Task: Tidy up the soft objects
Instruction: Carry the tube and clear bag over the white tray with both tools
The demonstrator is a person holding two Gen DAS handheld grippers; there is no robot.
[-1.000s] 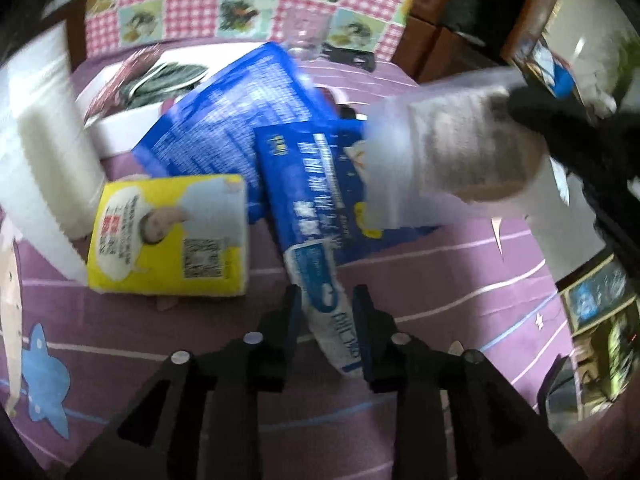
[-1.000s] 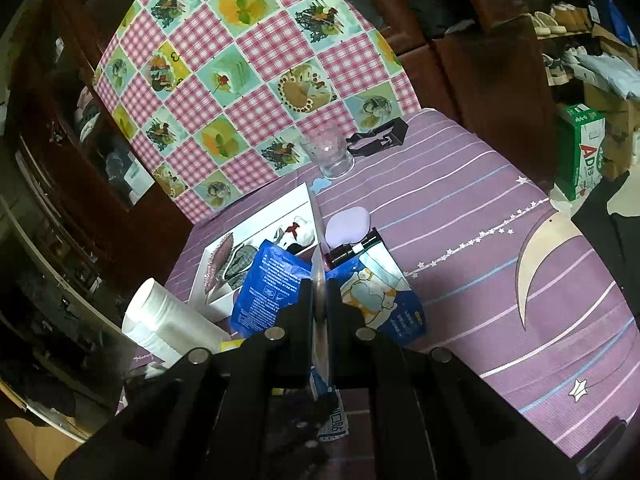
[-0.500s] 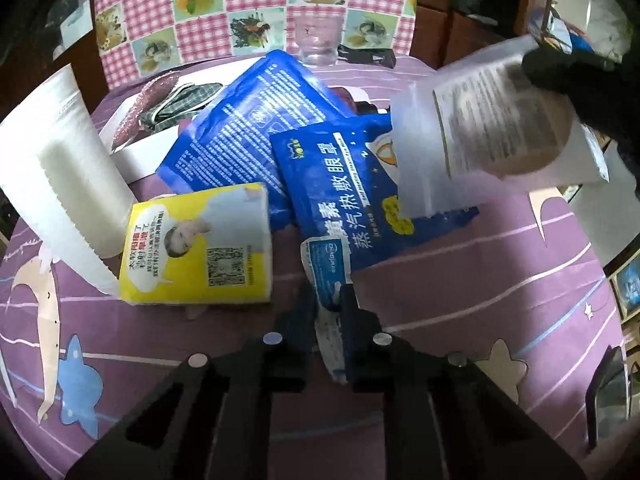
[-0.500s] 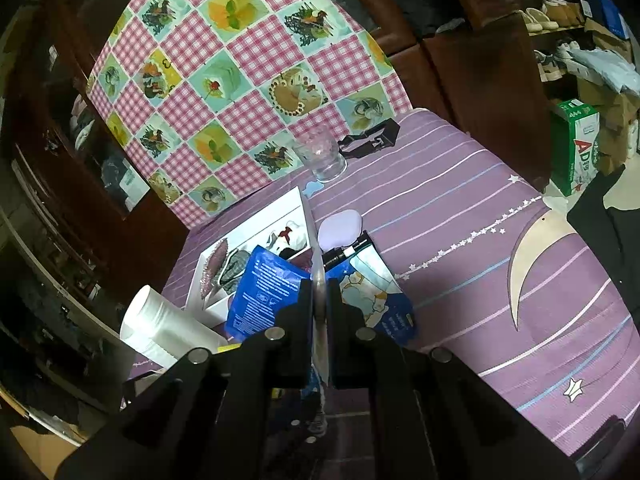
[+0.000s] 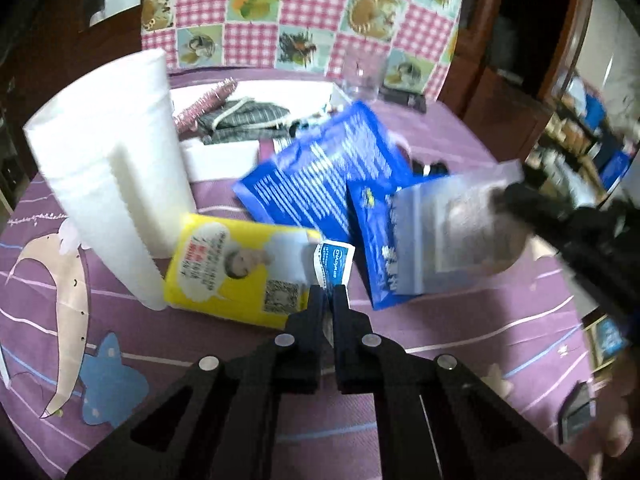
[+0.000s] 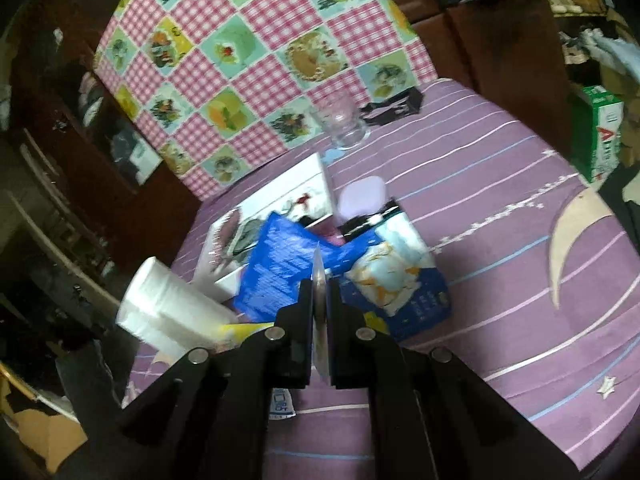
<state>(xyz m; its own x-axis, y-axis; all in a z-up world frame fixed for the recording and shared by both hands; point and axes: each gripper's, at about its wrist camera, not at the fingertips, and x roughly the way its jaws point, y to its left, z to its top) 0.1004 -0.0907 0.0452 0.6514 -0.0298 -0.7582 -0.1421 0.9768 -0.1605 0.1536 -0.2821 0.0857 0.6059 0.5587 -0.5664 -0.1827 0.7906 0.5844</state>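
Observation:
My left gripper point(image 5: 329, 294) is shut on a small white-and-blue sachet point(image 5: 333, 266) and holds it up above the purple tablecloth, in front of a yellow tissue pack point(image 5: 236, 270). My right gripper point(image 6: 319, 286) is shut on a clear flat pouch point(image 6: 319, 280), seen edge-on there and broadside in the left wrist view point(image 5: 452, 236). Two blue packets point(image 5: 328, 176) point(image 5: 374, 256) lie overlapping behind the tissue pack. A white paper roll point(image 5: 108, 172) stands at the left.
A white tray point(image 5: 224, 152) with a pink comb and grey fabric items sits at the back. A clear glass point(image 6: 344, 124) stands near the checkered chair back point(image 6: 256, 52). A lilac case point(image 6: 362, 196) and a black item lie behind the blue packets.
My left gripper closed on the sachet and lifted it off the cloth, swinging left toward the yellow tissue pack. My right gripper still holds the clear pouch, now lower over the blue packet.

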